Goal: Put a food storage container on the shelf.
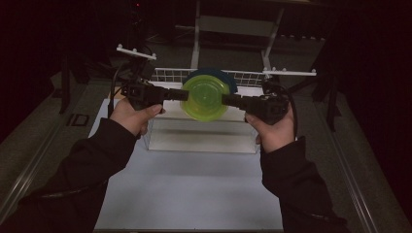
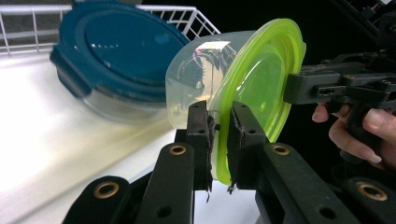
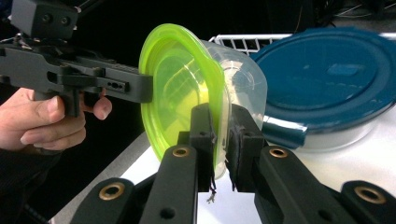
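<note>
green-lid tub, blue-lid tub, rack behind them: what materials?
Green-lidded container: body looks like clear, slightly frosted soft plastic, since the scene shows through its wall; the lime lid looks like translucent glossy plastic.

Blue-lidded container: opaque teal lid with sheen, likely hard plastic; the clear base could be glass or plastic, too blurred to tell.

Rack: thin white grid, probably coated wire.

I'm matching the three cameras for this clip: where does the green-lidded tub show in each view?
High view: the green-lidded tub is at centre, held up between the left gripper and the right gripper.
Left gripper view: centre right, its rim pinched in that gripper's jaws.
Right gripper view: centre left, rim pinched likewise.
Shared landmark: the blue-lidded tub just behind it.
</note>
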